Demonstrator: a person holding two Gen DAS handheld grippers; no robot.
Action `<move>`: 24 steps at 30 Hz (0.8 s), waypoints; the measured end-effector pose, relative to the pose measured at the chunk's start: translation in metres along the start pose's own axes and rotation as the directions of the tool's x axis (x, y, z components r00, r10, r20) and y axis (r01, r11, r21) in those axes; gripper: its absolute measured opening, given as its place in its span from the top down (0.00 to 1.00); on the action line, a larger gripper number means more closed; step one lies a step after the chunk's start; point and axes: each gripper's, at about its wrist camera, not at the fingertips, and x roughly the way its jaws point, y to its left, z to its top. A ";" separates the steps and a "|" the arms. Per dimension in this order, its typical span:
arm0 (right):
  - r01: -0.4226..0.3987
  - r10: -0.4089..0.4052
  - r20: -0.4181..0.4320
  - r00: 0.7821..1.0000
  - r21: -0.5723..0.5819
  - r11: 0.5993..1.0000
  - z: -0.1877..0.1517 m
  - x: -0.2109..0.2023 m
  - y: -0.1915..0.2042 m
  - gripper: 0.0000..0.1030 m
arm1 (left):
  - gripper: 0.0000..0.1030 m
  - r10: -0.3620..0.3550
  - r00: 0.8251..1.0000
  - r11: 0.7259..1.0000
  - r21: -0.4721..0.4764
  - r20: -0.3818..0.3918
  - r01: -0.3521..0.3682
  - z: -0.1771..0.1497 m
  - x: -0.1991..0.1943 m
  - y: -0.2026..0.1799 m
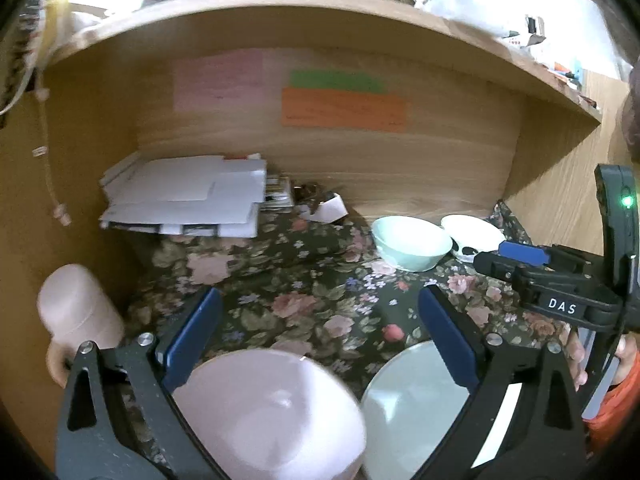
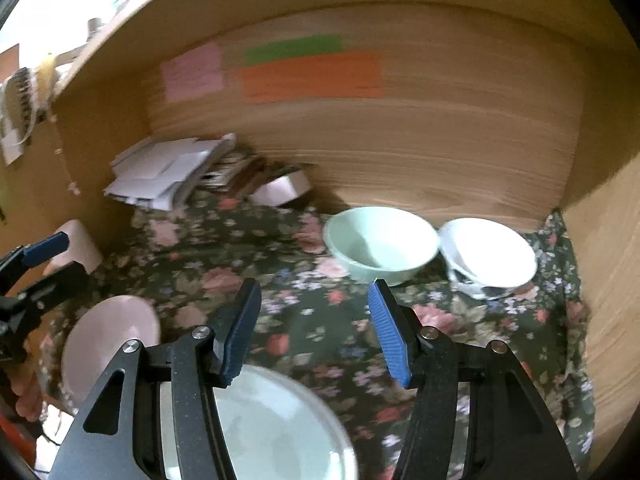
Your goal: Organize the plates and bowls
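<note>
Your left tool (image 1: 320, 332) and right tool (image 2: 314, 334): black frames, blue pads, silver screws; "DAS" label, orange sleeve (image 1: 612, 408).

two bowls (image 2: 380, 244) behind two plates (image 2: 276, 420)

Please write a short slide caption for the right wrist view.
Right gripper, jaws open, above mint plate; two bowls behind.
</note>
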 end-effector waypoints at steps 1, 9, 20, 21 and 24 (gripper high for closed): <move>0.007 -0.007 -0.002 1.000 0.003 1.000 0.001 0.002 -0.005 0.49 | 0.03 -0.003 1.000 1.000 -0.004 -0.004 0.003 0.003 0.006 -0.003; 0.066 -0.064 -0.044 0.997 0.039 0.997 0.018 0.036 -0.047 0.49 | 0.03 -0.041 0.999 0.999 0.029 -0.002 0.041 0.025 0.049 -0.027; 0.087 -0.069 -0.152 0.986 0.113 0.990 0.024 0.103 -0.080 0.50 | 0.01 -0.070 0.983 0.996 0.042 -0.172 0.078 0.056 0.129 -0.033; 0.088 -0.069 -0.159 0.985 0.116 0.989 0.024 0.107 -0.082 0.52 | 0.01 -0.057 0.982 0.997 0.032 -0.181 0.064 0.058 0.135 -0.030; 0.079 -0.052 -0.186 0.981 0.138 0.987 0.023 0.118 -0.088 0.58 | 0.01 -0.036 0.978 0.999 0.012 -0.206 0.039 0.061 0.154 -0.021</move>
